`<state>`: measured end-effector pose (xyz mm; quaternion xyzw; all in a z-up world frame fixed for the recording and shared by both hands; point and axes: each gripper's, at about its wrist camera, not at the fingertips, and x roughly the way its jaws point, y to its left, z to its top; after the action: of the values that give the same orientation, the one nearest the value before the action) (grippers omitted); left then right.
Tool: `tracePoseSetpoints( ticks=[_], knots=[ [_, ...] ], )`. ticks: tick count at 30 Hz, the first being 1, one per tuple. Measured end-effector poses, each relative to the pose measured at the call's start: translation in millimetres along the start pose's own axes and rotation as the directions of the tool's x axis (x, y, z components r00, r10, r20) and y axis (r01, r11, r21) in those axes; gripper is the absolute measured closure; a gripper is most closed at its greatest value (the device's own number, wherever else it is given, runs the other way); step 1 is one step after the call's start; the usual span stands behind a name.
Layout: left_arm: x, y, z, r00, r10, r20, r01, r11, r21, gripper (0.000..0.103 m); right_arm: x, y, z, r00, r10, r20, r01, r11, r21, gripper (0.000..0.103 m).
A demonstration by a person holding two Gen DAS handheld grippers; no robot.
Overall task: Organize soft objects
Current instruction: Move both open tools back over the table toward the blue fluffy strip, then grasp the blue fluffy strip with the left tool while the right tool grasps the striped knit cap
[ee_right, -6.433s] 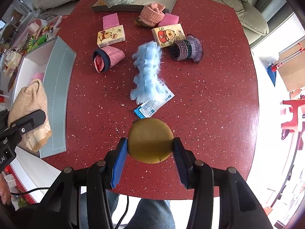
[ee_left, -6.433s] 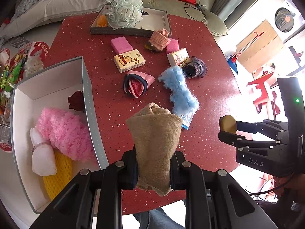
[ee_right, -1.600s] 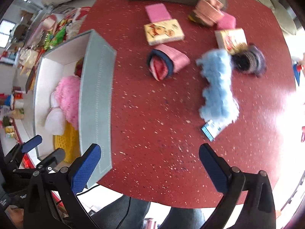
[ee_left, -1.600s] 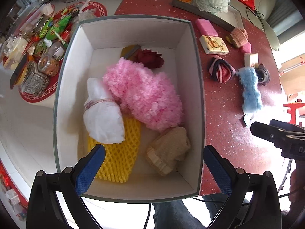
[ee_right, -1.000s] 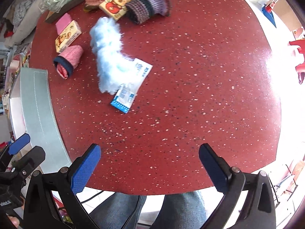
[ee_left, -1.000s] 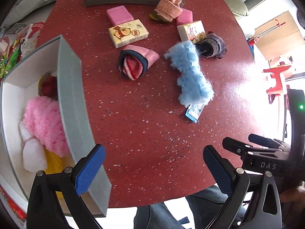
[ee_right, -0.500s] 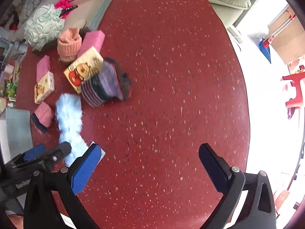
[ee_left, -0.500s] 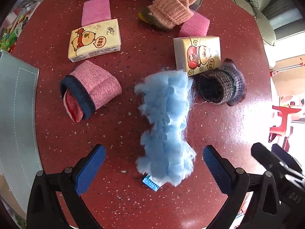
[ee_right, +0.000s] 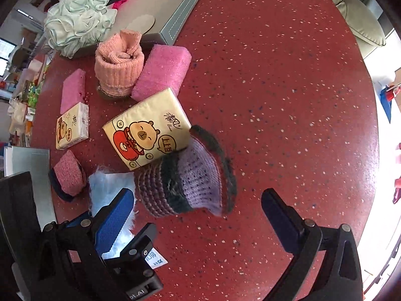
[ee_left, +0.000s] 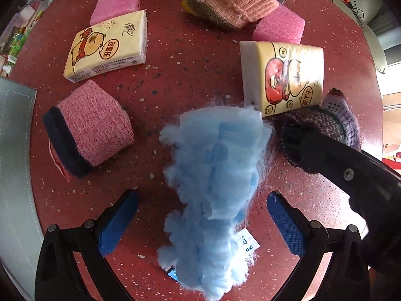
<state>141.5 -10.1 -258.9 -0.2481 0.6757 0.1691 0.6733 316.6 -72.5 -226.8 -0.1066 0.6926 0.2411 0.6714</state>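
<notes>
— Fluff first, is it? How do you mean to take it?

— Yes. My left tongs (ee_left: 201, 222) stand wide apart, one blue pad on either side of the blue fluffy piece (ee_left: 213, 175), holding nothing; I cannot tell whether a pad brushes the fuzz. The piece lies lengthwise toward me on the red desk (ee_left: 155, 80), its near end over a small printed packet (ee_left: 246, 243). I judge the best bite is across the narrow waist, low enough to catch the core and not just loose fibres, yet not so low that the packet comes up with it.

— And the other side?

— My right tongs (ee_right: 198, 213) are spread just as wide and empty, hovering over the purple striped knit (ee_right: 185, 183). That knit lies just right of the fluff, and its far edge touches the tissue pack (ee_right: 147, 138). I would close on the thick rolled body, away from the pack, and lift straight up so the pack does not get dragged.

— Anything crowding you?

— The two tongs are close; in the left view the right one reaches across the knit right beside the fluff. I would close one at a time. To the left lies the pink sock roll (ee_left: 92, 123) with its dark cuff, well clear. Farther off lie a second tissue pack (ee_left: 107, 47), two pink sponges and a salmon knit roll (ee_right: 119, 62), all yet to be sorted.
</notes>
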Motion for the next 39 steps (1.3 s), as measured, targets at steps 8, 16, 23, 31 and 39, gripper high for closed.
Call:
tracePoseSetpoints(
  ticks=[8,16,23,31,39],
  knots=[
    [8.9,-17.8,3.6,0.993,0.116,-0.004,-0.116,0.991,0.072,0.0,15.8,0.8,8.7,0.999,0.017,-0.038,-0.017,1.0,-0.001,0.035],
    [11.0,-18.0,24.8,0.991,0.118,-0.056,-0.114,0.991,0.063,0.005,-7.2,-57.4,-23.2,0.999,0.007,-0.048,-0.002,0.996,0.094,0.039],
    [-1.6,-40.3,25.3,0.995,0.099,0.031,-0.103,0.981,0.162,0.049,-19.2,-97.5,-94.1,0.996,0.037,-0.079,-0.022,0.981,0.191,0.039],
    [-13.5,-42.7,2.8,0.997,0.075,0.007,-0.074,0.952,0.296,0.076,-14.7,-82.2,-156.1,0.99,0.034,-0.137,-0.008,0.983,0.183,0.039],
    [-29.9,-4.5,-42.3,0.998,0.05,-0.034,-0.034,0.928,0.371,0.076,-7.6,-47.2,-216.2,0.984,0.022,-0.177,0.009,0.985,0.175,0.039]
  ],
)
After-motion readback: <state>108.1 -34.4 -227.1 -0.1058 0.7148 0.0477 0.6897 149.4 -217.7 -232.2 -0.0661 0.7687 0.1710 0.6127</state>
